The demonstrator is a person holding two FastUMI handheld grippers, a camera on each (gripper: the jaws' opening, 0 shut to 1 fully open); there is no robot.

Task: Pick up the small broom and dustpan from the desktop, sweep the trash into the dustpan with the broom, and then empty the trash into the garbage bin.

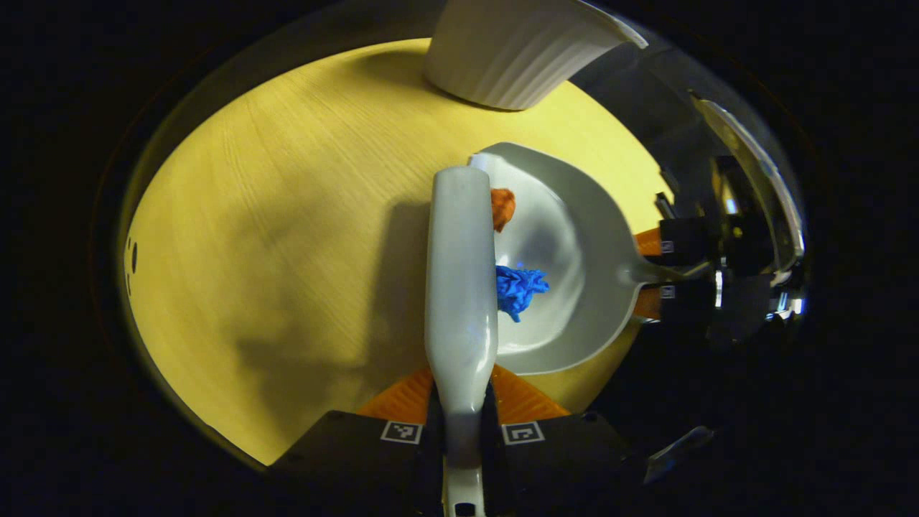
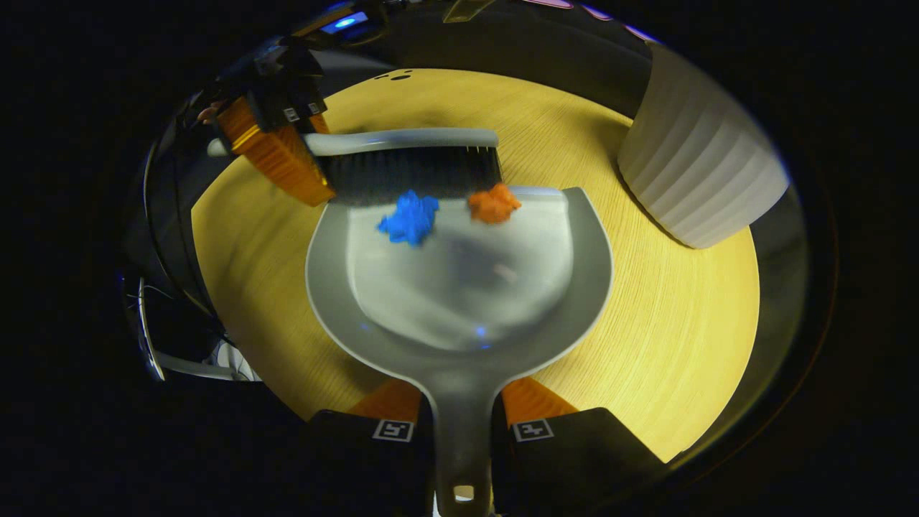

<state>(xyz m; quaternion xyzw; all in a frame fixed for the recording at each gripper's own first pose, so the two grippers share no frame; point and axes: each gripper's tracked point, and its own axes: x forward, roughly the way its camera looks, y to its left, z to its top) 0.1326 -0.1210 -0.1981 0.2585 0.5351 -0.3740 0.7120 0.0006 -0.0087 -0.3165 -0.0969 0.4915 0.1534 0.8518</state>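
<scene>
Sweep stage, as I judge it. My left tongs (image 1: 459, 420) are clamped on the broom (image 1: 461, 280) handle at the bottom centre of the left gripper view, its long axis running straight up the frame. My right tongs (image 2: 463, 424) are clamped on the dustpan (image 2: 459, 287) handle at the bottom centre of the right gripper view, pan mouth toward the top. There the bristles lie crosswise along the pan's far lip, with the blue scrap (image 2: 409, 217) and orange scrap (image 2: 494, 203) just inside it (both touching the bristles). The white ribbed bin (image 2: 700, 176) stands on the bench (image 2: 682, 316) at upper right, nearer my right tongs, so the coming tip goes that way.
</scene>
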